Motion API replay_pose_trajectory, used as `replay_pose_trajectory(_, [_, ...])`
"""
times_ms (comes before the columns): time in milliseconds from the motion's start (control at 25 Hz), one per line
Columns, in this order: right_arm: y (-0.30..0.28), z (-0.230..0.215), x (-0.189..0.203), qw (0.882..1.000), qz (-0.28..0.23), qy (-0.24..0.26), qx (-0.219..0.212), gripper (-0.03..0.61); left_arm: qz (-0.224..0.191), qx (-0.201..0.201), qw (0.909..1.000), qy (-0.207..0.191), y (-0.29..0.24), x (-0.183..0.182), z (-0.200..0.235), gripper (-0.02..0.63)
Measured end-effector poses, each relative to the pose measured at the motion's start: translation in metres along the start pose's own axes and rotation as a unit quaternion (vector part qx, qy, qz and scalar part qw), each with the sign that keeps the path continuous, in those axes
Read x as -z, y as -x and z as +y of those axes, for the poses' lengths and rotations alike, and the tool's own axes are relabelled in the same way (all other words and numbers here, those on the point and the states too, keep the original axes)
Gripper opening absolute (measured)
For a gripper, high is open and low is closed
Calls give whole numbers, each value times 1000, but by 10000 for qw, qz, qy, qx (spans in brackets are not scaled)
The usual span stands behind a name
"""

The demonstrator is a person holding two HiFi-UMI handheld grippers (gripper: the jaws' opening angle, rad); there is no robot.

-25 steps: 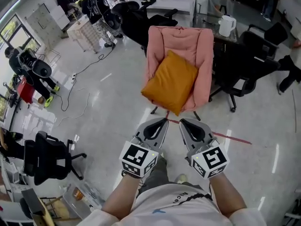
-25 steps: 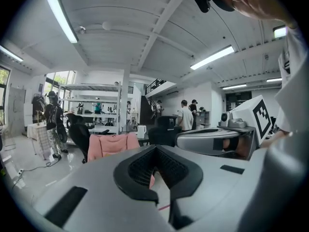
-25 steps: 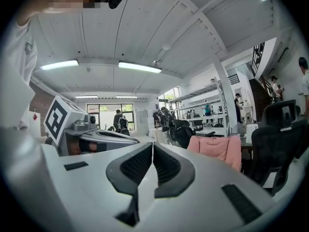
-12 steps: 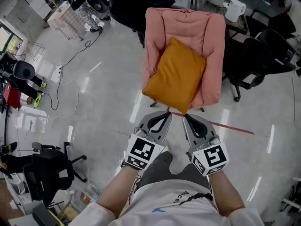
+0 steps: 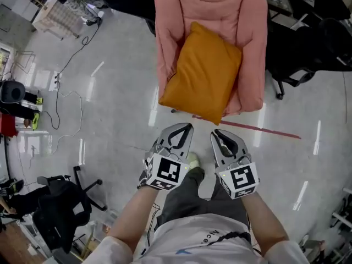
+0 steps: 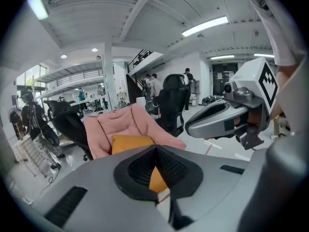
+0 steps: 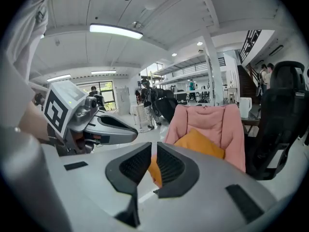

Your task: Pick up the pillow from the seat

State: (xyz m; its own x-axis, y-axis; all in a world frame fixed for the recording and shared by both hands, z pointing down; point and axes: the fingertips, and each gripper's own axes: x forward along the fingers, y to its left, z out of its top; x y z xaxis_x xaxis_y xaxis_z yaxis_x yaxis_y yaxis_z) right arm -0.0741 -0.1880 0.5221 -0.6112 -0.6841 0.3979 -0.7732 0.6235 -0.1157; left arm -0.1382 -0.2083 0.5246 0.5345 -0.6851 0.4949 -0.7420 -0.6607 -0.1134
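- Filling the upper head view, a pink chair is seen.
- An orange pillow is propped on its seat against the backrest.
- Left gripper and right gripper are held just short of it, jaws together, empty.

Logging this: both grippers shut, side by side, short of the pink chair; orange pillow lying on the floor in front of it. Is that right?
Not quite. The orange pillow is not on the floor: it lies on the seat of the pink chair, as the head view shows. The left gripper and right gripper are indeed shut, side by side, short of the chair.
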Motion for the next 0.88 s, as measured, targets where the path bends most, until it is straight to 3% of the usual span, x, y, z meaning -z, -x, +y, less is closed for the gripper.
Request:
replay_pose_trajectory(120, [-24, -17, 39, 9997, 192, 128, -2, 25, 302, 46, 9982, -523, -37, 36, -5, 15])
replay_pose_trajectory(280, [-62, -31, 93, 9983, 445, 359, -65, 97, 650, 47, 9915, -1125, -79, 87, -5, 28])
replay_pose_trajectory(400, [-91, -42, 136, 9965, 621, 560, -89, 124, 837, 54, 9843, -1551, -109, 125, -3, 82])
replay_pose_trajectory(680, [-149, -75, 232, 9868, 953, 1308, 16, 158, 1248, 286, 9538, -2719, -178, 207, -5, 174])
replay_pose_trajectory(880, [-180, -89, 283, 9742, 1115, 1945, 270, 221, 1378, 313, 9296, -3404, -207, 246, -3, 246])
